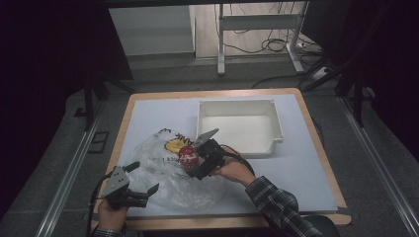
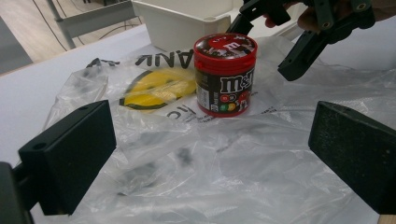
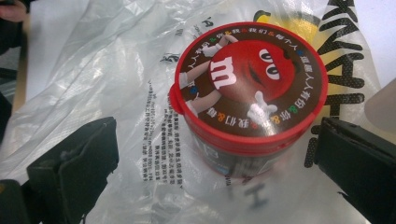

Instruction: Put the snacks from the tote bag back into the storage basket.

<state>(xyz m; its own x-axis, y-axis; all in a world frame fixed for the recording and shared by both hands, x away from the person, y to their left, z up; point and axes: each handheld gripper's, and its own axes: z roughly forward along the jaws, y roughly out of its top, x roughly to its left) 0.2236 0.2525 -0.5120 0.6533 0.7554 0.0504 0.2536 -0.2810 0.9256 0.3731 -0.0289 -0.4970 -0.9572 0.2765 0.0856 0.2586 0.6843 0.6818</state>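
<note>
Jaws of both grippers stand wide. High view: we see left gripper (image 1: 143, 178) at plastic bag's (image 1: 163, 173) near edge, right gripper (image 1: 193, 159) over red candy jar (image 1: 188, 157), white bin (image 1: 239, 126) behind. Left gripper view: jar upright on bag. Right gripper view: jar btwn jaws, untouched

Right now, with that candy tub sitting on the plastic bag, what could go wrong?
1. The candy tub stands on a crinkled, slippery plastic bag, so it may slide or tip when nudged.
2. The right hand-held gripper is open around the tub; closing off-centre on its round wall could squirt it out.
3. The jaws might pinch the bag too.
</note>
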